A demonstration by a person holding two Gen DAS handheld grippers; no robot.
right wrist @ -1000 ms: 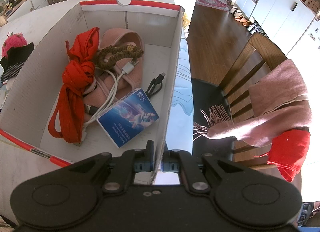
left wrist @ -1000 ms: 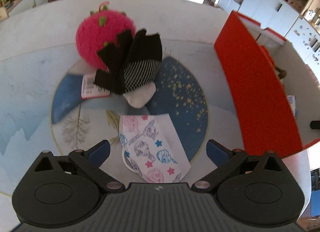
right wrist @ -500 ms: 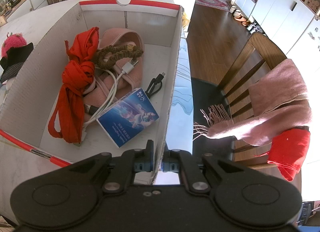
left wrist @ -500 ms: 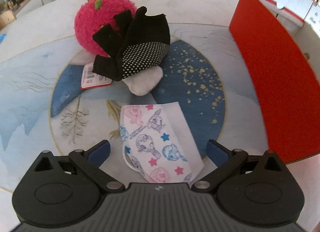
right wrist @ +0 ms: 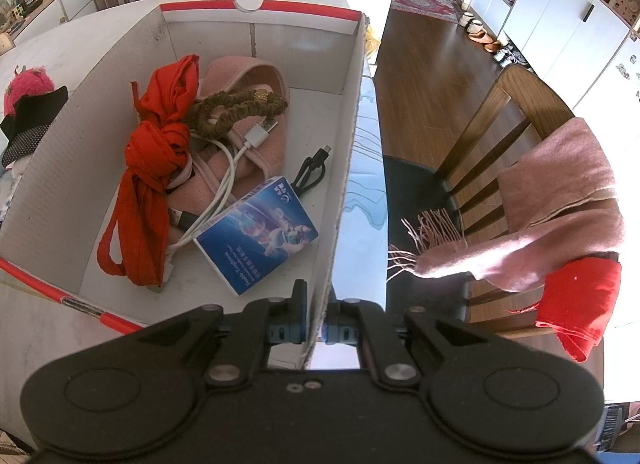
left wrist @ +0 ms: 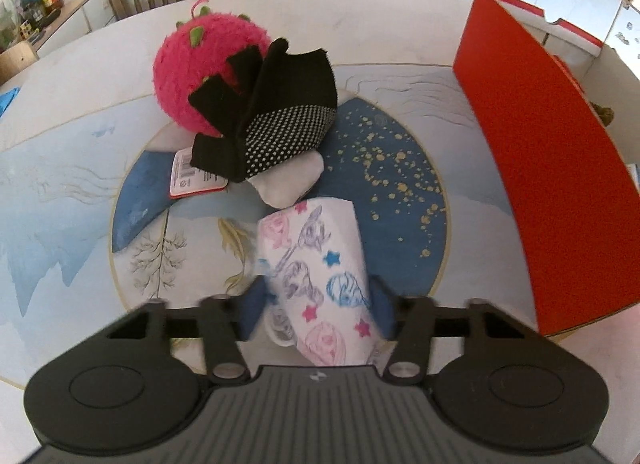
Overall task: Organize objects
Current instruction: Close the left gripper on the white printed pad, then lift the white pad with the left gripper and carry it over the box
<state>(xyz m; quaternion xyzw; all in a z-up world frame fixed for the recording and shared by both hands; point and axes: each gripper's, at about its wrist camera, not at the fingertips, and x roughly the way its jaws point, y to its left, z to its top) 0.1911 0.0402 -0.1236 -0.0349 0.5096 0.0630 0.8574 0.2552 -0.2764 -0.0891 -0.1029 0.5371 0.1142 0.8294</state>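
Note:
A white face mask printed with cartoon ponies and stars (left wrist: 316,260) lies on the table, its near part bowed up between the blue pads of my left gripper (left wrist: 318,302). Those jaws are closing and the pads touch both its sides. Behind it sit a black dotted glove (left wrist: 280,104), a pink plush ball (left wrist: 188,64) and a white piece (left wrist: 288,180). My right gripper (right wrist: 316,328) is shut on the right wall of the white cardboard box (right wrist: 348,152). Inside lie a red cloth (right wrist: 152,168), a pink band (right wrist: 256,80), a brown scrunchie (right wrist: 236,104), a white cable (right wrist: 224,180) and a blue packet (right wrist: 260,232).
The box's red outer wall (left wrist: 540,168) stands to the right of the mask. The table (left wrist: 60,184) has a printed blue cover. A wooden chair (right wrist: 480,136) beside the table carries a pink scarf (right wrist: 560,200) and a red cloth (right wrist: 576,304).
My left gripper's jaws have come in from wide open onto the printed mask, which has bowed upward between them. The right gripper and the box have not moved.

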